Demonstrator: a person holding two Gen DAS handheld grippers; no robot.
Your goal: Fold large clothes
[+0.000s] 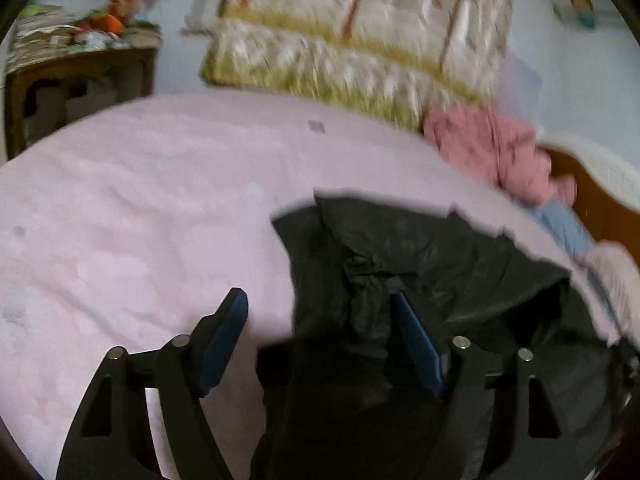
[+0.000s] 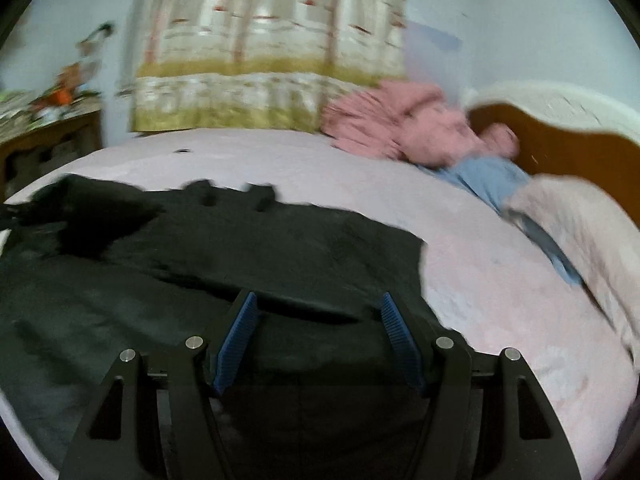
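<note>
A black garment (image 2: 208, 264) lies spread across the near part of a pink-sheeted bed (image 1: 132, 200), mid-fold by the look of it. Both the left gripper (image 1: 320, 344) and right gripper (image 2: 318, 344) hover over it with fingers released, nothing pinched. Next, each likely needs an edge to grasp. Far off, a patterned curtain (image 2: 264, 52); right, pink clothes (image 2: 404, 124) and a wooden headboard (image 2: 560, 152).

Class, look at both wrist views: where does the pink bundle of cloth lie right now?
The pink bundle lies at the far edge of the bed, right of centre in both views, below the patterned curtain and beside the brown headboard, with blue cloth just in front.
</note>
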